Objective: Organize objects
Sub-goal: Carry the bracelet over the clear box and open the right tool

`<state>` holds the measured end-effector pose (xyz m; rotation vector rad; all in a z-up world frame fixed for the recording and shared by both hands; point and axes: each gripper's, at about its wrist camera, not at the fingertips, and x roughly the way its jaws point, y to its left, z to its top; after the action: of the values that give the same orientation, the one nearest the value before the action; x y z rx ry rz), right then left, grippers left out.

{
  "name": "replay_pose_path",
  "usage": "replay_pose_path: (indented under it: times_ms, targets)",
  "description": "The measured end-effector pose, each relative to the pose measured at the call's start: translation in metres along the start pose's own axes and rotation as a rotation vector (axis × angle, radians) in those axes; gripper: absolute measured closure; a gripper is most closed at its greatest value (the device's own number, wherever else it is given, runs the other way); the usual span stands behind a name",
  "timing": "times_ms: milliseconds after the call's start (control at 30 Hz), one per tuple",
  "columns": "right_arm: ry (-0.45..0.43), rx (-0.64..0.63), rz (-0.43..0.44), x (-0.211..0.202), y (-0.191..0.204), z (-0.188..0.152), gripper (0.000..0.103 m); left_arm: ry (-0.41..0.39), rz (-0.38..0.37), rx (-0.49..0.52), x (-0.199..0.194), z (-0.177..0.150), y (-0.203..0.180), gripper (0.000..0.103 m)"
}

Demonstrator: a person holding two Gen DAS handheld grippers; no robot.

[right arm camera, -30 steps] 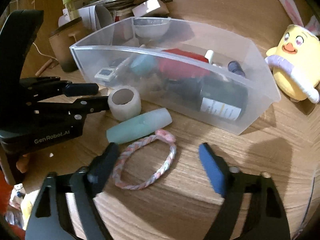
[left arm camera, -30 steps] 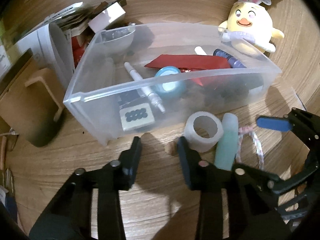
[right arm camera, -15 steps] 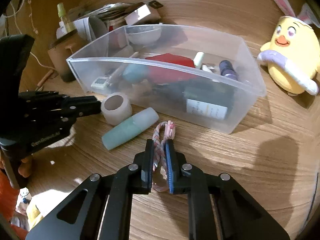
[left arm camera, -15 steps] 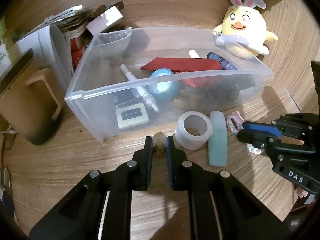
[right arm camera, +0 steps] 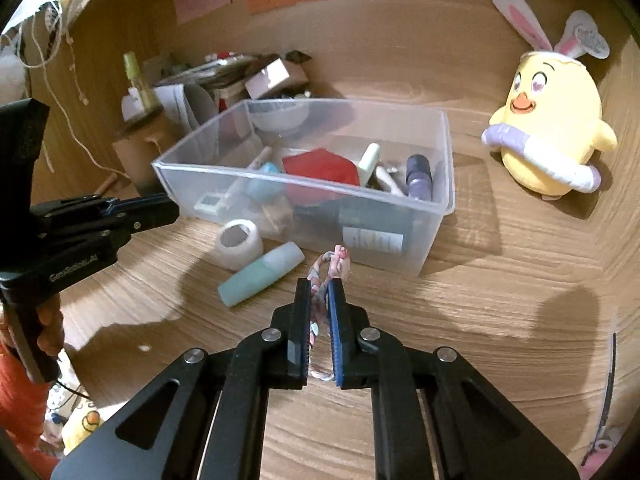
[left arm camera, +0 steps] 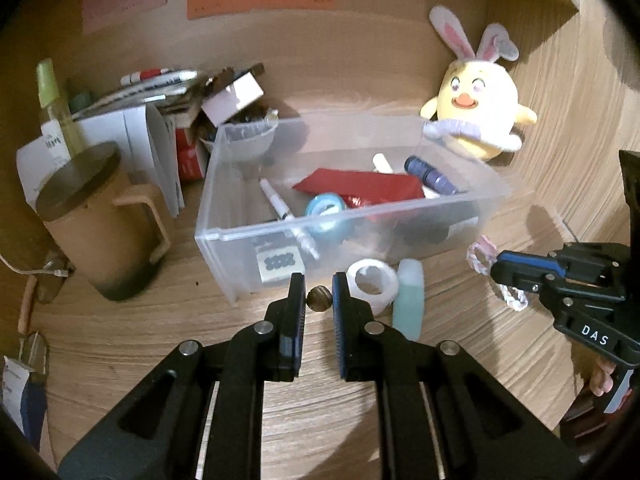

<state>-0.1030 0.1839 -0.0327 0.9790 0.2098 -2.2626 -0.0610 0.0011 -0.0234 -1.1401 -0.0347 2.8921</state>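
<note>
Pinching a small brown bead [left arm camera: 319,298] between its fingertips, the left gripper [left arm camera: 318,294] hung just in front of the clear plastic bin [left arm camera: 408,210], its jaws drawn nearly together with only the bead filling the gap. The right gripper [right arm camera: 320,292] had its jaws closed on a braided pink-and-white bracelet [right arm camera: 330,266], whose loop stuck out past the fingertips toward the bin's near wall while its other end showed between the pads farther back. Both pairs of jaws had just been closing, each with its object between them. Just beside the left fingertips, a white tape ring [left arm camera: 372,286] lay on the wooden desk [left arm camera: 120,344], touching a pale teal tube [left arm camera: 409,300] that lay on its side beside it. The bin stood behind these two, holding a red packet [left arm camera: 360,186], a white pen [left arm camera: 280,206], a blue tape roll [left arm camera: 326,210], a dark purple tube [left arm camera: 430,174] and a small white card with dark dots [left arm camera: 278,266]. A yellow chick plush with rabbit ears [left arm camera: 476,112] sat beyond the bin's far right corner. To the bin's left stood a tan lidded mug [left arm camera: 100,220], with a heap of papers and boxes [left arm camera: 168,120] behind it. In the right wrist view, a hand [right arm camera: 50,328] gripped the left tool's handle.
</note>
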Motion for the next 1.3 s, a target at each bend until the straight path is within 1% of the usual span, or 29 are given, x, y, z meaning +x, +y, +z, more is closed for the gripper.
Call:
replay_pose_path:
  times_ms: [267, 433, 667, 733, 833, 1067, 1300]
  targets:
    - [-0.089, -0.013, 0.010, -0.029, 0.005, 0.014, 0.095, -0.063, -0.001, -0.012, -0.020, 0.011, 0.000, 0.091]
    - [-0.139, -0.005, -0.005, -0.038, 0.003, 0.024, 0.095, -0.104, -0.010, -0.031, -0.028, 0.023, 0.001, 0.091]
    - [-0.191, -0.016, -0.014, -0.041, 0.004, 0.042, 0.095, -0.127, -0.008, -0.062, -0.025, 0.042, 0.006, 0.091]
    - [-0.204, -0.025, -0.028, -0.041, 0.004, 0.047, 0.095, -0.131, -0.005, -0.065, -0.022, 0.046, 0.008, 0.091]
    - [-0.217, -0.035, -0.039, -0.038, 0.004, 0.054, 0.095, -0.121, 0.005, -0.070, -0.014, 0.051, 0.009, 0.091]
    - [-0.233, -0.031, -0.059, -0.023, -0.003, 0.074, 0.095, -0.069, 0.010, -0.092, 0.014, 0.055, 0.017, 0.091]
    - [-0.195, -0.024, -0.063, 0.004, -0.009, 0.085, 0.095, -0.014, 0.021, -0.107, 0.042, 0.059, 0.026, 0.091]
